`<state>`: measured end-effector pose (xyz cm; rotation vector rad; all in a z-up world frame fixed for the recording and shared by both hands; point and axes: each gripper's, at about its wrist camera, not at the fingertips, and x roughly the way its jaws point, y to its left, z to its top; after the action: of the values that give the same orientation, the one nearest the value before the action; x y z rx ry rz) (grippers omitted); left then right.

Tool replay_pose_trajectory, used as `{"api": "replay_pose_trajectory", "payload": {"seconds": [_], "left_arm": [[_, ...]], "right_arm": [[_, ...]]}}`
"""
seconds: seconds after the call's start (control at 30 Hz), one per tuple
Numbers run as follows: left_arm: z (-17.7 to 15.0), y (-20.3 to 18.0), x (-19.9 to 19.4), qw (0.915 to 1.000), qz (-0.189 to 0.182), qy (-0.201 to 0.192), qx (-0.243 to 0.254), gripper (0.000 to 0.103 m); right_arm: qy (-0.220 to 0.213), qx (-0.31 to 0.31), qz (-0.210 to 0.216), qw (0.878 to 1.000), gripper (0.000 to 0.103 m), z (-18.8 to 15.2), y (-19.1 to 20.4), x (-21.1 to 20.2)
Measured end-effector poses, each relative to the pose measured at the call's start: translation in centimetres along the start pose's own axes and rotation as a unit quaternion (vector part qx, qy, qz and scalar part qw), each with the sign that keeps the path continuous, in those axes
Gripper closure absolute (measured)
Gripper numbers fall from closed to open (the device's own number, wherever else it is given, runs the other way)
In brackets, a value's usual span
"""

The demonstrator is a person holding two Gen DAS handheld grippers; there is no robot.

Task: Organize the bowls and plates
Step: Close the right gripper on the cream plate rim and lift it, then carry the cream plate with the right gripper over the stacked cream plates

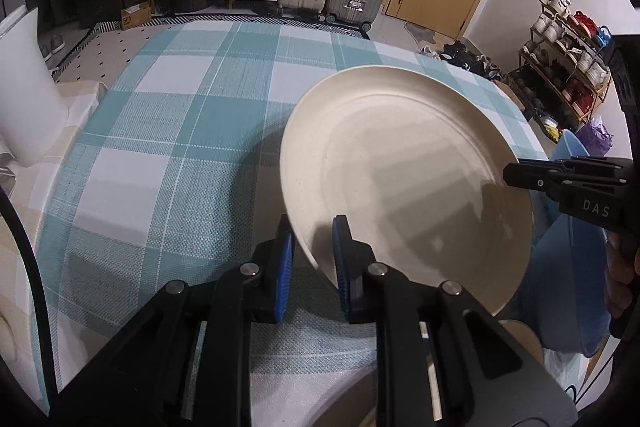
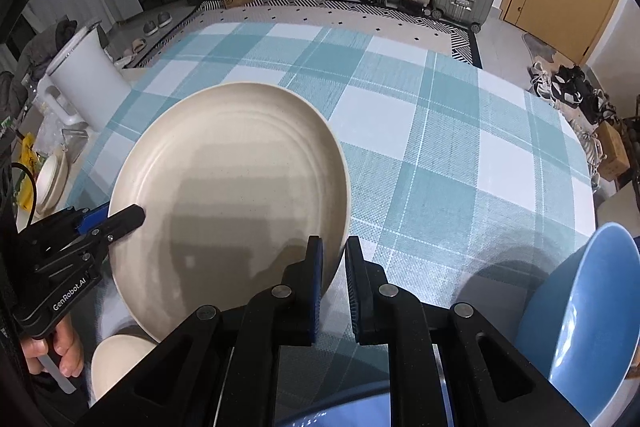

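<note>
plate point(image 1: 400, 163) held clear above checked tablecloth point(image 1: 168, 131), tilted | left gripper point(image 1: 312, 243) pinching its near-left rim | right gripper point(image 2: 334, 259) pinching opposite rim | blue bowl point(image 2: 580, 307) just right, nearer right gripper | 2-handed carry

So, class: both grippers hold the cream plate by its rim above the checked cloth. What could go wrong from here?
1. The left gripper and right gripper pinch only the thin rim of the cream plate; uneven pulling could let it slip out.
2. The plate is tilted, so a loose grip may drop it onto the tablecloth.
3. The blue bowl sits close beside the right gripper and could get knocked.
</note>
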<state>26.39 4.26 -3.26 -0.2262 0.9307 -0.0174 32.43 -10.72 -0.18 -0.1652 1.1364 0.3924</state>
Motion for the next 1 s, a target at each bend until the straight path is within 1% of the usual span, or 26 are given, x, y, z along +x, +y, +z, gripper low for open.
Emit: {"api": "replay_pose_trajectory", "payload": {"seconds": [0.17, 0.37, 0.5, 0.83, 1.0], "left_arm": [[-0.1, -0.6, -1.8, 1.0, -0.003, -0.009, 0.001, 0.087], [-0.5, -1.2, -4.3, 0.9998, 0.002, -0.021, 0.005, 0.087], [-0.9, -1.4, -6.6, 0.9993, 0.001, -0.036, 0.003, 0.087], [-2.8, -2.4, -11.9, 0.9986, 0.007, -0.051, 0.011, 0.087], [-4.2, -2.9, -14.5, 0.9982, 0.012, -0.058, 0.014, 0.087]], "right_arm": [[-0.019, 0.006, 0.006, 1.0, 0.091, -0.5, 0.0, -1.8], [-0.033, 0.002, 0.007, 0.999, 0.091, -1.1, 0.5, -3.9], [-0.05, -0.002, 0.008, 0.999, 0.091, -1.6, 1.2, -6.0], [-0.076, -0.007, 0.01, 0.997, 0.091, -3.4, 2.8, -9.6], [-0.087, -0.004, 0.019, 0.996, 0.091, -4.7, 3.3, -11.1]]}}
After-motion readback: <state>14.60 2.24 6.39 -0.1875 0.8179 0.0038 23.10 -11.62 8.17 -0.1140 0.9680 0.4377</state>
